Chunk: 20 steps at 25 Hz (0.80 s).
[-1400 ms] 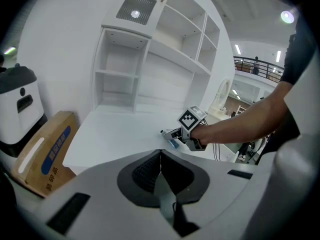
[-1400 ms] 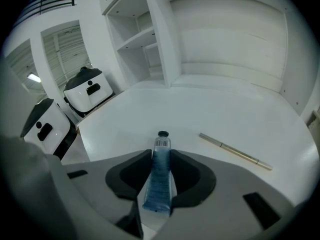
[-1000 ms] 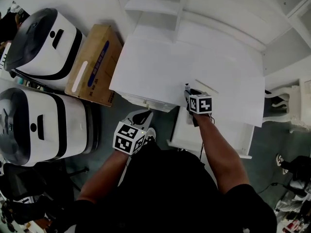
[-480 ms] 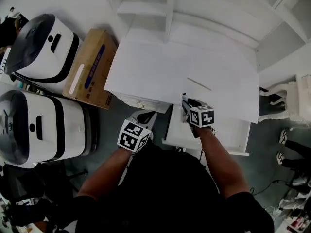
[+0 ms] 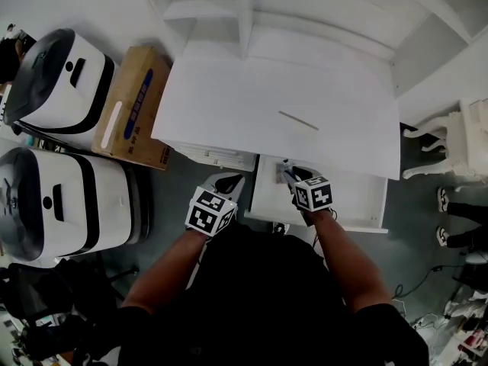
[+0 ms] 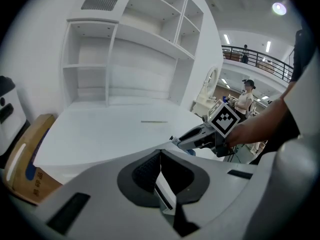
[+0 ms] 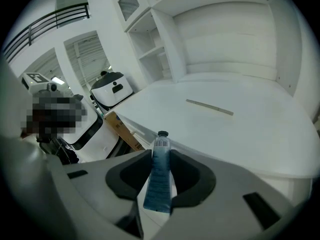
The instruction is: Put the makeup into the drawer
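Note:
My right gripper (image 5: 287,173) is shut on a blue makeup tube (image 7: 159,170) with a black cap that points up and away from me. It hangs over the left part of the open white drawer (image 5: 352,198), which sticks out from under the white desk (image 5: 229,105). In the left gripper view the right gripper (image 6: 176,140) shows just past the desk's near edge. My left gripper (image 5: 227,183) is off the drawer's left front corner, below the desk edge. Its pads (image 6: 150,168) meet at the tip and hold nothing.
A thin pale strip (image 5: 298,120) lies on the desk top. Open shelves (image 5: 244,10) rise behind the desk. Left of it stand a cardboard box (image 5: 128,109) and two white-and-black machines (image 5: 57,78). A white stool (image 5: 461,139) is at the right.
The right gripper has carried the tube from the desk's front edge toward me, out over the open drawer. The left gripper has shifted a little along the drawer's left side.

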{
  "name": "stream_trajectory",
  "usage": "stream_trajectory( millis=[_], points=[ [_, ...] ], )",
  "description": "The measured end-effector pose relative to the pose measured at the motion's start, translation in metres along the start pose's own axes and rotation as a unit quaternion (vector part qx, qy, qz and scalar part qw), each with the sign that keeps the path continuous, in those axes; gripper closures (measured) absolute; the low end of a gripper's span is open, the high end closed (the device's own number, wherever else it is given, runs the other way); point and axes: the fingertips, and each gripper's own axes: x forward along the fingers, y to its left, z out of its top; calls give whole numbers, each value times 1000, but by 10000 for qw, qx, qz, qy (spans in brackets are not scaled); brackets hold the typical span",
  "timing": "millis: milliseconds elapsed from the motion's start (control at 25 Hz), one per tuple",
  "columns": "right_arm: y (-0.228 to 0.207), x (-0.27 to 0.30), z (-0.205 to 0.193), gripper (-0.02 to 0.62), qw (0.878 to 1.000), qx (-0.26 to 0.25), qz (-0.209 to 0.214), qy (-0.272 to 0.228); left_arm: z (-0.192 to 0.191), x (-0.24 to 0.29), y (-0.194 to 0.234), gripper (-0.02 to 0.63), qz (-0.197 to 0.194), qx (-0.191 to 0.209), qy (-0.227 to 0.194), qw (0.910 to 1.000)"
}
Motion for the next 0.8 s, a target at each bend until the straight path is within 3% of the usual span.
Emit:
stream_trajectory(
  millis=[360,800],
  points=[
    [-54,4,-65,463,9978,397,-286,449,-7,6,-16,595,49,67,191,9998],
    [-127,29,-102,463,9887,905,-953,723,-6,3,-16,595,221,27,330,9992]
  ],
)
